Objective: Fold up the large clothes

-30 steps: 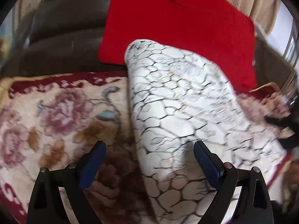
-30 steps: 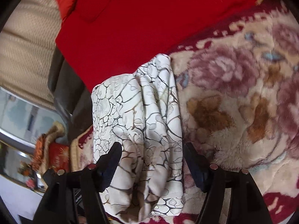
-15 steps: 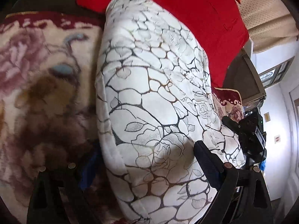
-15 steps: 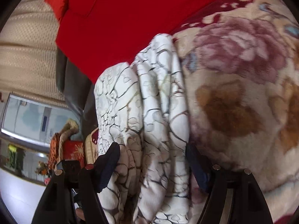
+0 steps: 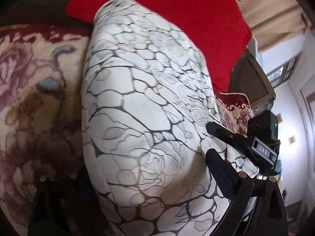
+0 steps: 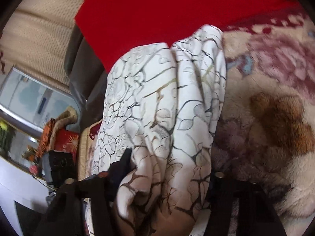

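Note:
A white garment (image 5: 141, 102) with a black and brown crackle print lies folded on a floral blanket (image 5: 33, 90). In the left wrist view my left gripper (image 5: 153, 163) stands open and straddles the garment's near end. Its left finger is buried under the cloth edge, and its right finger (image 5: 216, 167) rests on top. The right gripper's finger (image 5: 224, 133) touches the garment's right side. In the right wrist view the garment (image 6: 167, 98) is bunched into ridges. My right gripper (image 6: 169, 167) is closing on that bunch, and its left finger (image 6: 122, 165) dents the cloth.
A red cushion (image 5: 187, 19) leans against the dark sofa back behind the garment. Beige curtains (image 6: 39, 29) hang beyond. A glass table (image 6: 29, 98) with red and orange items stands off the sofa's end. The blanket (image 6: 275, 118) stretches to the right.
Both grippers have moved in and down over the garment, which now fills each view. The right jaws have narrowed onto the bunched cloth. The left jaws keep their width.

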